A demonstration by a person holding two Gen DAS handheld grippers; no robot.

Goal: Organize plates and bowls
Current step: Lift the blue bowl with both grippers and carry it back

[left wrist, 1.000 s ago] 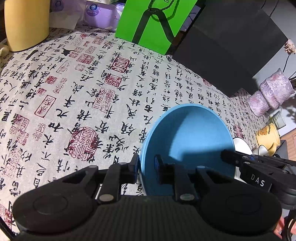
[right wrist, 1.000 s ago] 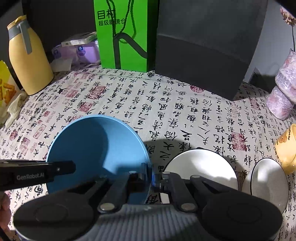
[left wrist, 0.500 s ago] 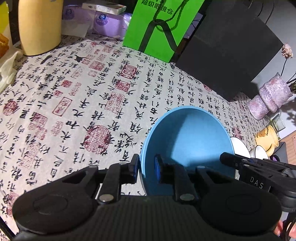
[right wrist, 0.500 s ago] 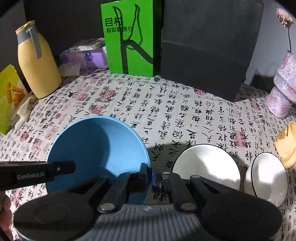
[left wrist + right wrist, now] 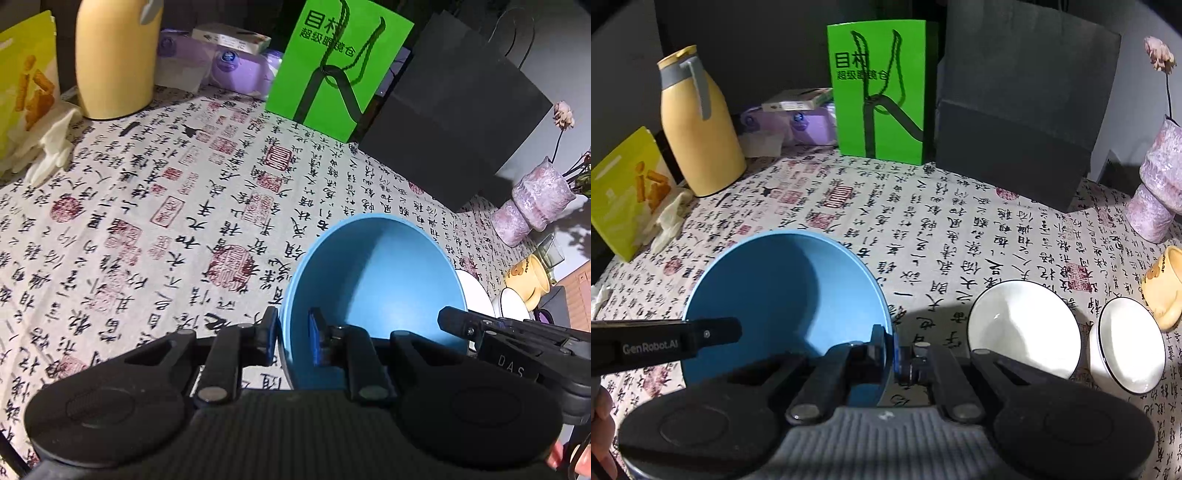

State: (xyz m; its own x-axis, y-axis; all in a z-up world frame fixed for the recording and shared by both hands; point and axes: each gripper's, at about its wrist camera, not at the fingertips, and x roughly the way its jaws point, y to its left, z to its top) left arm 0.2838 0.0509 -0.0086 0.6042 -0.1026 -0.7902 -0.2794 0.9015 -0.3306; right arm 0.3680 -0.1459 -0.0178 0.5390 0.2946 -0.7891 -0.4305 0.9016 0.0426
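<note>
Two grippers share one blue bowl point(image 5: 783, 295): the left gripper point(image 5: 291, 336) pinches its rim at nine o'clock, the right gripper point(image 5: 892, 350) at three, fingers clamped, likely balancing it above the desk point(image 5: 960, 229) beside two white bowls point(image 5: 1023, 325).

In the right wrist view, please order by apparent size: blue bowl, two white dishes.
1. blue bowl, though nearest the camera
2. left white dish
3. right white dish, partly cut off, so unsure
</note>
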